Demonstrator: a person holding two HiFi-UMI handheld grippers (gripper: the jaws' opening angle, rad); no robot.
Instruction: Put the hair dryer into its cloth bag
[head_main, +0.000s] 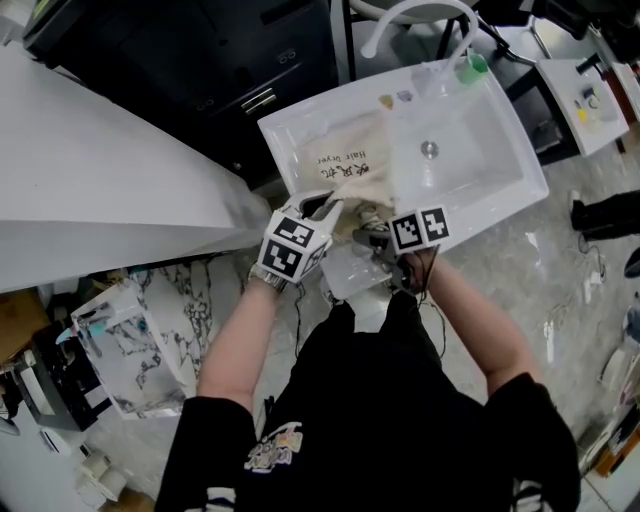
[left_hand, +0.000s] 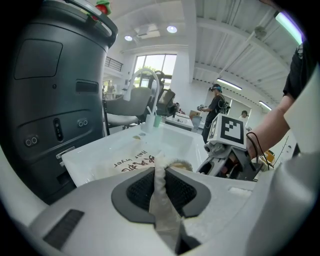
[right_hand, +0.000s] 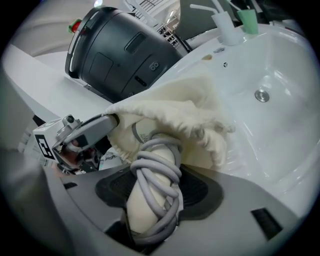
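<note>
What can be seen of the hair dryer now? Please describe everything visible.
The hair dryer shows a cream, plastic-looking handle with its grey cord coiled several times around it. The right gripper clamps the handle between its pads. Its front end sits inside the mouth of the cream cloth bag, hidden except for a grey band with small print.
</note>
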